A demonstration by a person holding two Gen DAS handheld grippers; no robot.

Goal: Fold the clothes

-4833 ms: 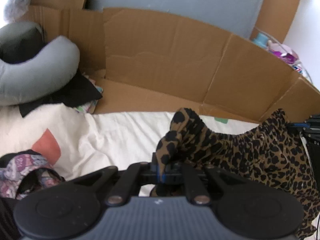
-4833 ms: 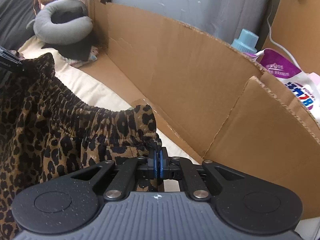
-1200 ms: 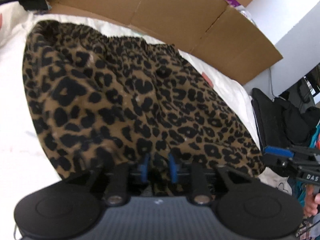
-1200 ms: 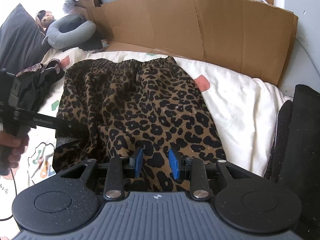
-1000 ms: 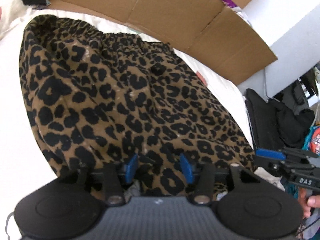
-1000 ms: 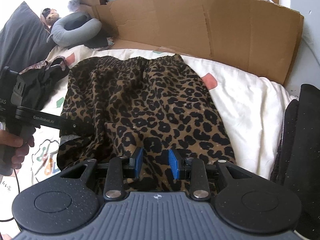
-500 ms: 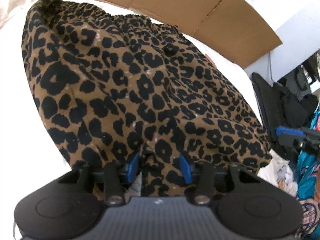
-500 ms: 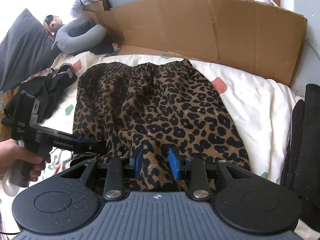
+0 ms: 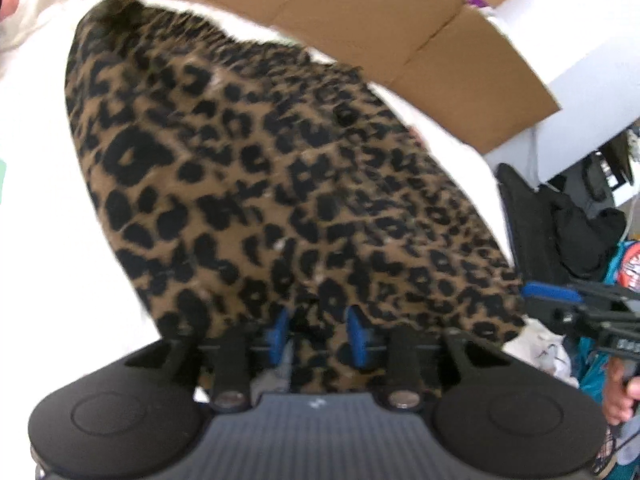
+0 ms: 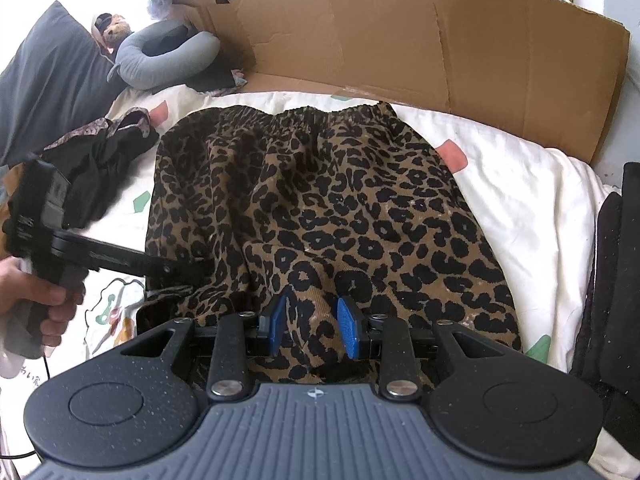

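Observation:
A leopard-print skirt (image 10: 320, 208) lies flat on the white bedding (image 10: 520, 184), with its elastic waistband at the far side and its hem towards me. My right gripper (image 10: 312, 328) sits at the hem's right part. Its blue pads stand apart, and a ridge of cloth lies between them without being pinched. My left gripper (image 9: 318, 334) is at the hem's left part with hem cloth (image 9: 280, 184) between its jaws. Those jaws are closing, and a gap still shows. In the right wrist view a hand (image 10: 36, 296) holds the left gripper (image 10: 176, 270) at the skirt's left corner.
A cardboard wall (image 10: 440, 40) lines the far side of the bed. A grey neck pillow (image 10: 168, 56), a dark pillow (image 10: 48, 80) and a dark patterned garment pile (image 10: 104, 148) lie to the left. A black object (image 10: 616, 280) borders the right edge.
The skirt hung from both grippers by its waistband earlier and now lies flat. Within the last second the left jaws have narrowed around the hem. The right gripper's gap is unchanged.

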